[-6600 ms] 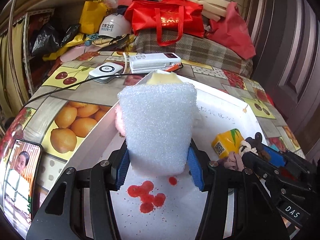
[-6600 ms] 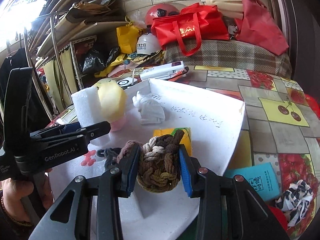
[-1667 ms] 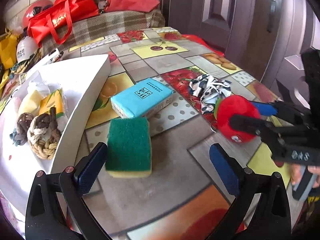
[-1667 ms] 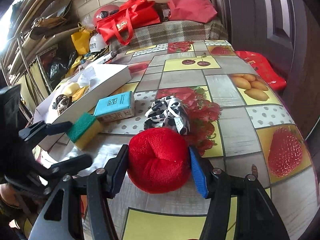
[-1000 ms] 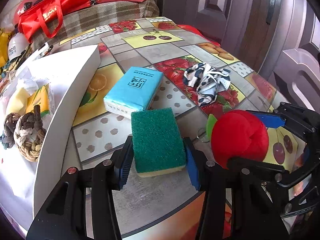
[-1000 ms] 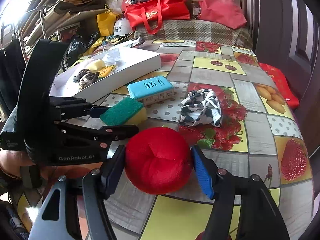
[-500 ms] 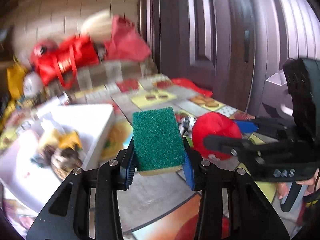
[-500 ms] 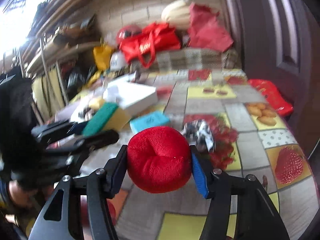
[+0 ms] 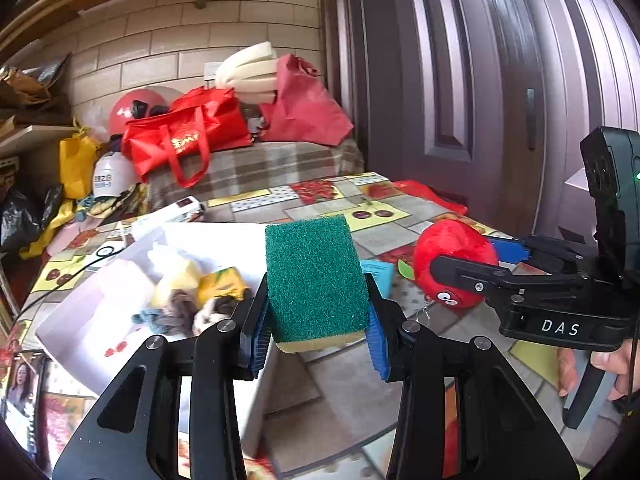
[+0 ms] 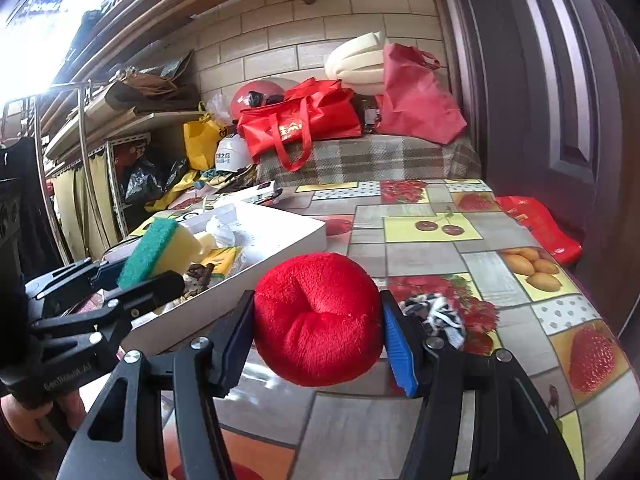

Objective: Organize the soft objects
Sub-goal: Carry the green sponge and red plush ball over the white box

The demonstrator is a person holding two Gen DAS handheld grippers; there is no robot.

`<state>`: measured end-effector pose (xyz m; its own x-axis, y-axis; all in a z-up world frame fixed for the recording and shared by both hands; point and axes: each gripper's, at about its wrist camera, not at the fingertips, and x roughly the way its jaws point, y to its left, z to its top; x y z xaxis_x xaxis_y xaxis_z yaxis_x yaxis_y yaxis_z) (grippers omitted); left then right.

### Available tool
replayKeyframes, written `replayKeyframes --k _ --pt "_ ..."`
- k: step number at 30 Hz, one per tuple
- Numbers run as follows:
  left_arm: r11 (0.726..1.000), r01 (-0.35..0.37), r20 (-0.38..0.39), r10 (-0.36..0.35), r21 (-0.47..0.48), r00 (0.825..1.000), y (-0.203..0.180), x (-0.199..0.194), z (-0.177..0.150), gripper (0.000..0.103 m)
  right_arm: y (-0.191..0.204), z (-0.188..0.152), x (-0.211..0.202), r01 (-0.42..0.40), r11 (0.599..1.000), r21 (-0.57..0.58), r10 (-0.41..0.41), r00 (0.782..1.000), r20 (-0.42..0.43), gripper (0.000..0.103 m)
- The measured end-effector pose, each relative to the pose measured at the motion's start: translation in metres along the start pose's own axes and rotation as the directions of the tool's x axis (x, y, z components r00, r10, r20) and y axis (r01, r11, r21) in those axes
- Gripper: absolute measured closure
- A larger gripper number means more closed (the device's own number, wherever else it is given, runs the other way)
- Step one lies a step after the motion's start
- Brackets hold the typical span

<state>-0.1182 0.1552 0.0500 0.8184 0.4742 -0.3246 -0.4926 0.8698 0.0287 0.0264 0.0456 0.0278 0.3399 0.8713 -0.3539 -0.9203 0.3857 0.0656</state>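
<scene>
Counter [image 10: 432,264]: fruit-print cloth, open room at right of frame, edge near the door

White box [image 10: 280,246]: centre left, already holding soft items; low near wall to be cleared, free floor judged at its lower left

Red plush [image 10: 318,318]: lower centre, clamped in the right tongs [image 10: 318,330], lifted for carrying boxward

Green sponge [image 9: 316,276]: centre frame, pinched by the left tongs [image 9: 316,332], raised over the box's near corner

Striped cloth [image 10: 434,314]: on counter, right of plush, not yet collected

A: Both grippers? Left gripper [image 9: 316,344], right gripper [image 10: 318,350]: black frames, silver screws, blue ribbed pads [image 9: 376,346].

B: Right reads "DAS", left "GenRobot.AI". Bare-skinned hand [image 9: 600,368].
</scene>
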Motion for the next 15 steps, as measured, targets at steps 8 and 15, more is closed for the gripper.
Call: replayKeyframes --k 8,15 --pt "0.998 -0.054 -0.015 0.054 -0.040 0.998 0.030 0.002 -0.003 0.063 0.012 0.003 0.016 -0.030 1.000 -0.004 0.030 0.999 -0.028 0.043" --pt "0.990 -0.122 -0.019 0.121 -0.065 0.992 0.059 0.001 -0.005 0.063 0.024 0.006 0.029 -0.047 0.999 -0.017 0.046 0.998 -0.047 0.043"
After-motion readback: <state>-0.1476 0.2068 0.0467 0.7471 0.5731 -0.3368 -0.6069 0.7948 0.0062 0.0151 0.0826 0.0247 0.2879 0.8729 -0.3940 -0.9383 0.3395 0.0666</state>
